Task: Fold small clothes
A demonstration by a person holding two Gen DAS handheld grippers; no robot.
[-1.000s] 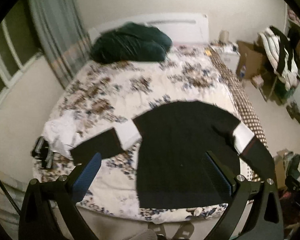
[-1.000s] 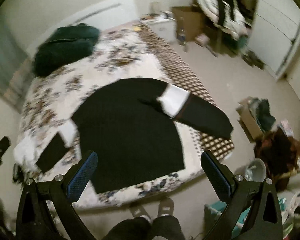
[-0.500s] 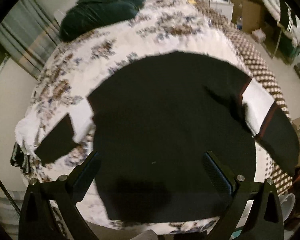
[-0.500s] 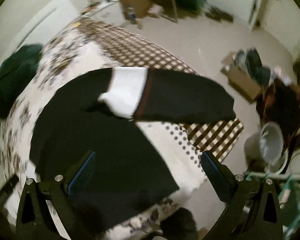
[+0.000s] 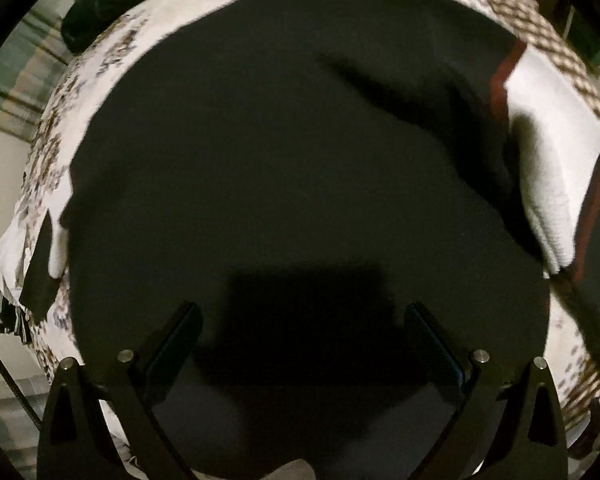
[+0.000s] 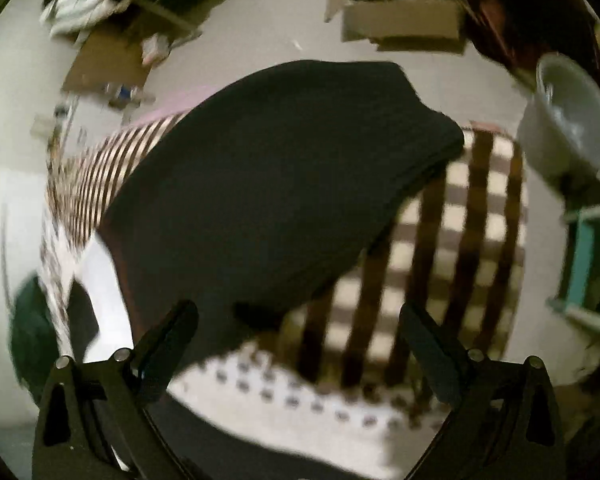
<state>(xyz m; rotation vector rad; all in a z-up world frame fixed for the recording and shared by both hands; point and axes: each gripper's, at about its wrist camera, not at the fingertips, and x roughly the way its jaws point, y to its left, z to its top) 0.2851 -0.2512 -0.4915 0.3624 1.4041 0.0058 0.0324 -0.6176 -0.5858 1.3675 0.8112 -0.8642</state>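
Black sweater [image 5: 280,168] lies flat on the bed [image 5: 96,92], soft and floppy; left gripper [image 5: 302,332] gapes over its hem, right gripper [image 6: 298,330] gapes above the sleeve [image 6: 284,184]; pinch cuff edge

Matte black two-finger left gripper [image 5: 302,332] with silver round screws; matching black right gripper [image 6: 298,330], dark flat ribbed finger pads [image 6: 426,338].

Dim indoor light, heavy fisheye bending and black vignette at the edges, strong motion blur in the right wrist view.
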